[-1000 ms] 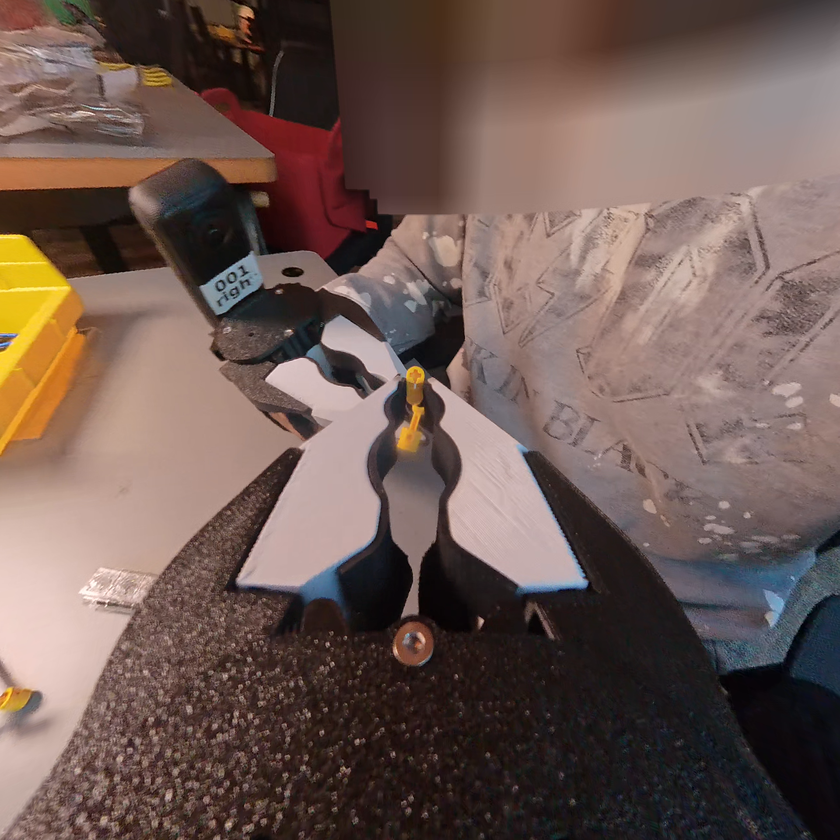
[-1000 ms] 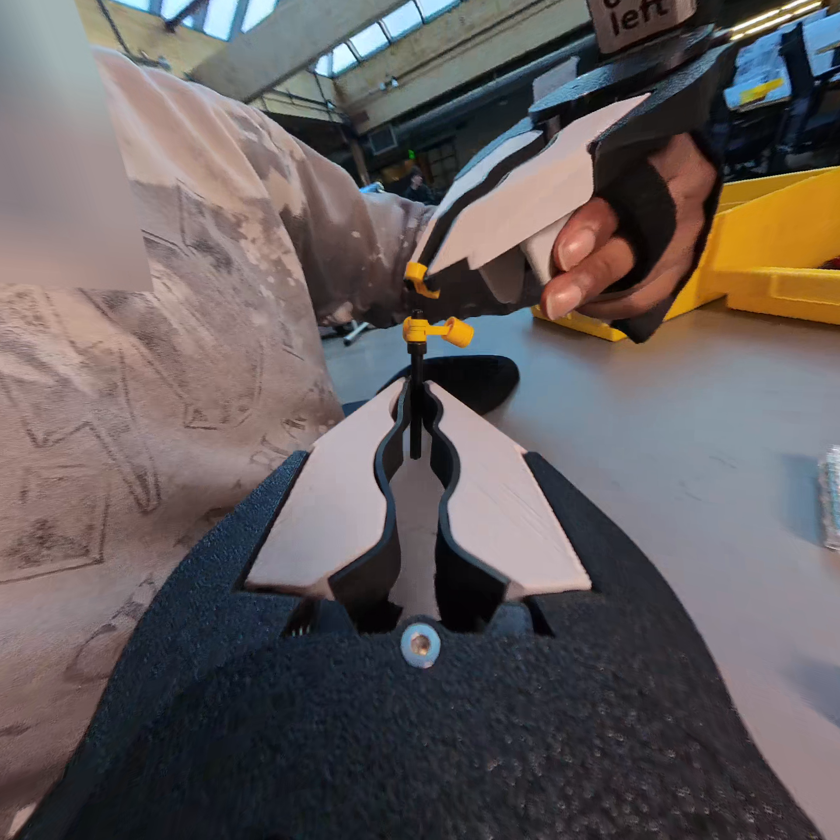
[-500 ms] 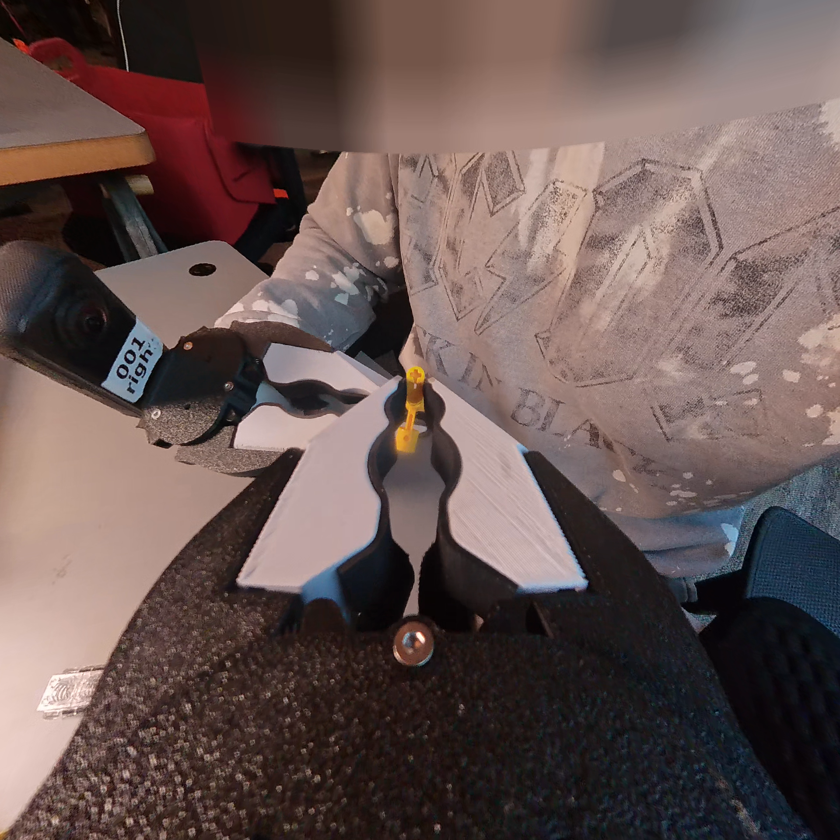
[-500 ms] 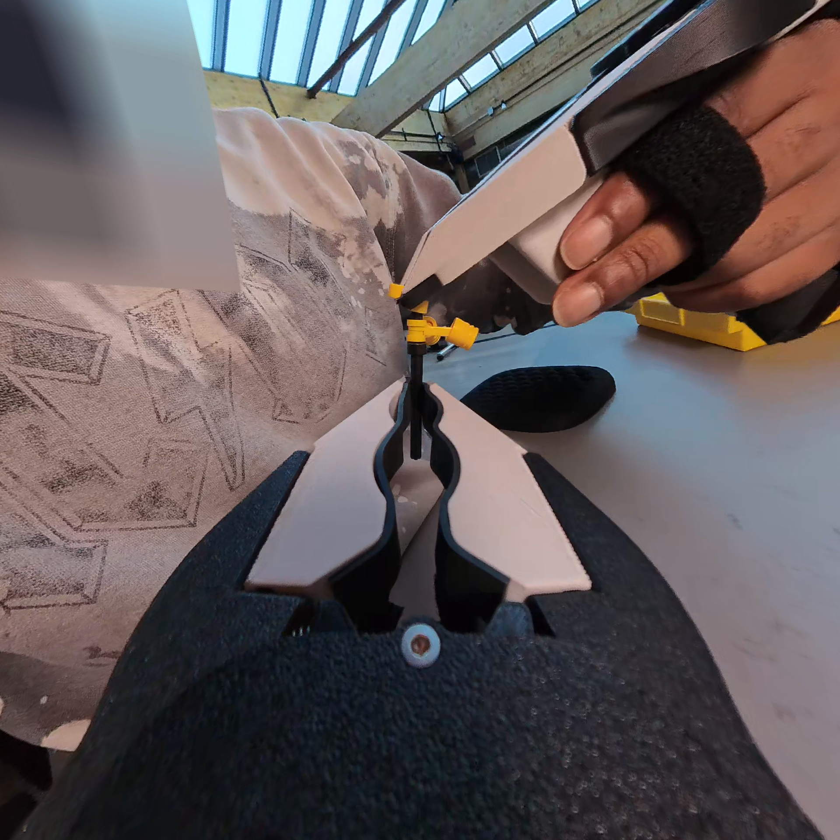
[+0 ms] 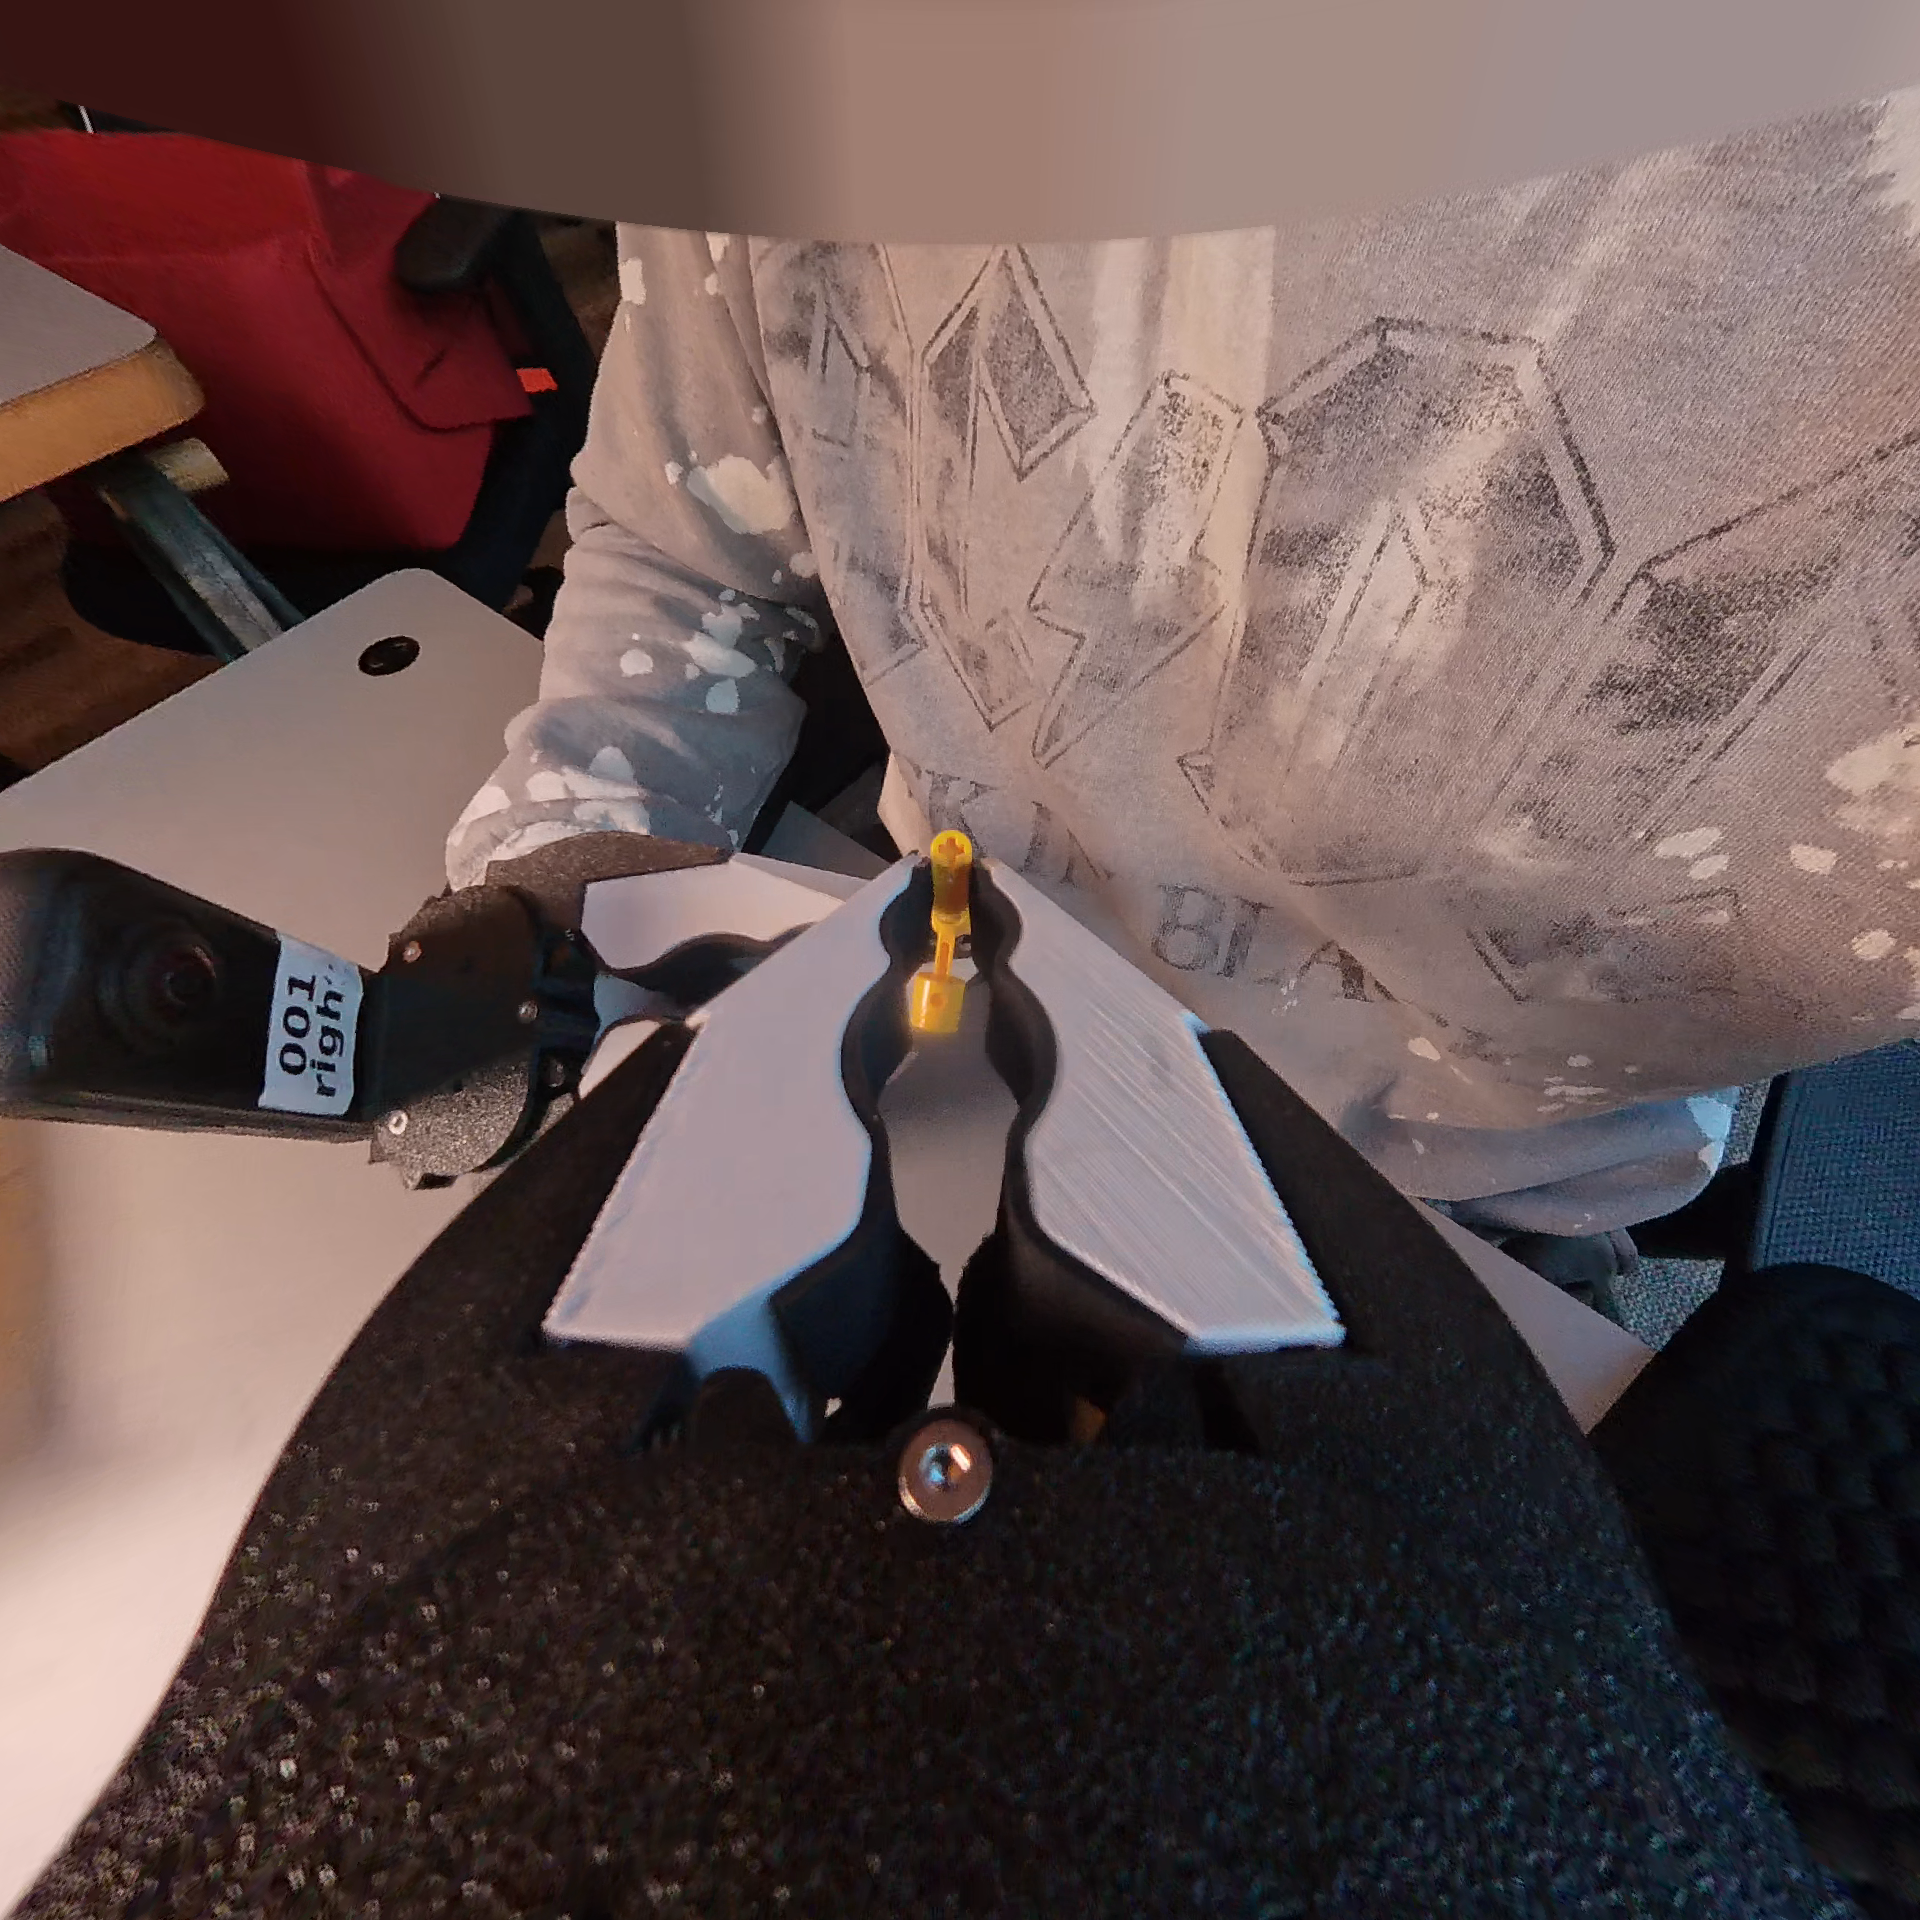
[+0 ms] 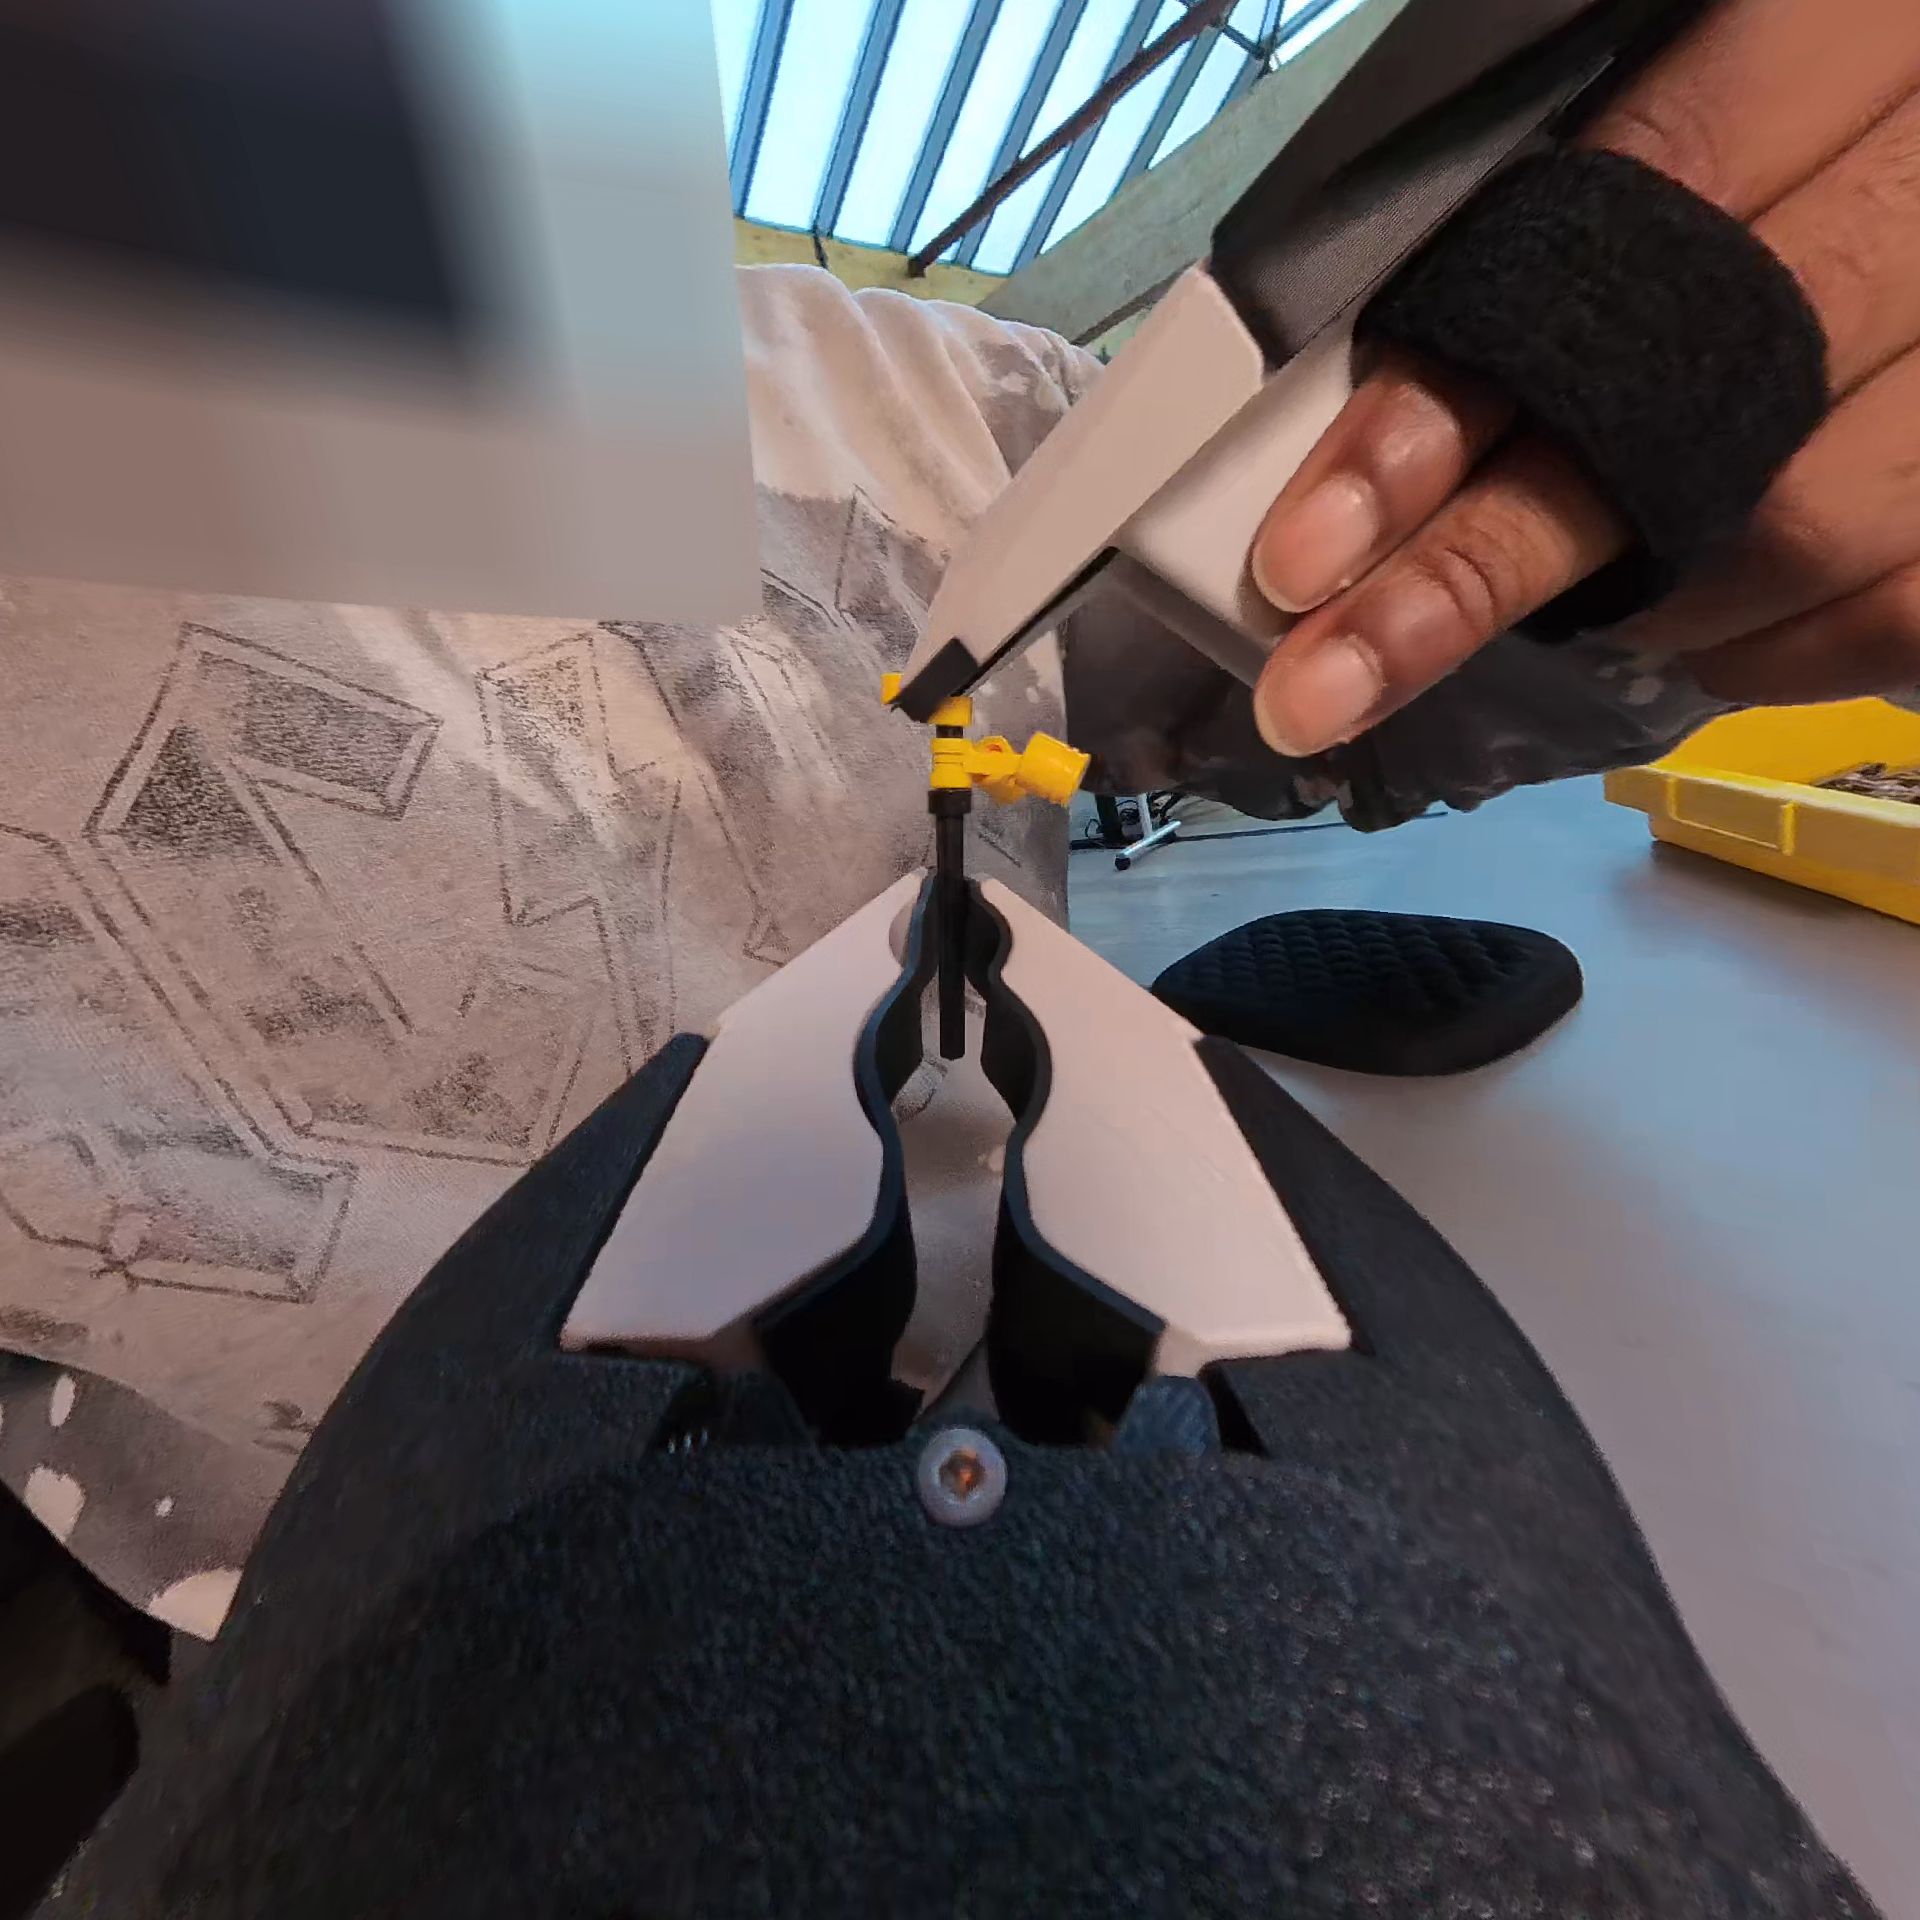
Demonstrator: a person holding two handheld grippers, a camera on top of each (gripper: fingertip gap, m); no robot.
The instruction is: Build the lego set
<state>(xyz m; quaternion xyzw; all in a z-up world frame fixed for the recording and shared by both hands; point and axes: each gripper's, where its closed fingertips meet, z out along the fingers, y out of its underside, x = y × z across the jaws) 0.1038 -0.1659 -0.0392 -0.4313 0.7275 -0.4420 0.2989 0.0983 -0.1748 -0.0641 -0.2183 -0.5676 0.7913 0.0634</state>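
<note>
left claw (image 5: 951, 868) grips yellow connector (image 5: 943, 940) | right claw (image 6: 951, 904) pinches black axle (image 6: 949, 935)

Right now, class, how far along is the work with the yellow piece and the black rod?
Done: the left gripper is shut on the yellow piece, the right gripper on the black rod. In hand: the piece's lower end meets the rod's top, in line. Left: how deep it sits cannot be told; neither gripper has let go.
</note>
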